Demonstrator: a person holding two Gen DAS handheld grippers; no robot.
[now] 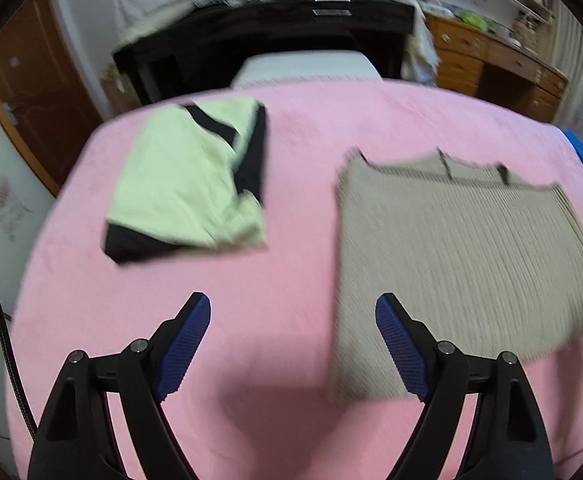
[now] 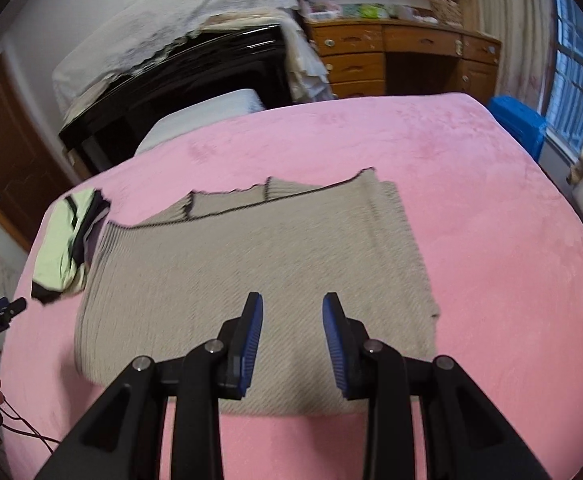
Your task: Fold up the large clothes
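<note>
Right wrist view: empty parted right tongs (image 2: pixel 292 312) above folded beige sweater (image 2: pixel 251 264)

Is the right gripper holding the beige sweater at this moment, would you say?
No, the right gripper is open and empty above the folded beige sweater, which lies flat on the pink blanket.

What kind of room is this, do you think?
Most likely a bedroom in a home. Folded clothes lie on a wide pink blanket that looks like a bed cover, a wooden desk with drawers stands by the window, and a black piano under a lace cloth sits behind.
</note>
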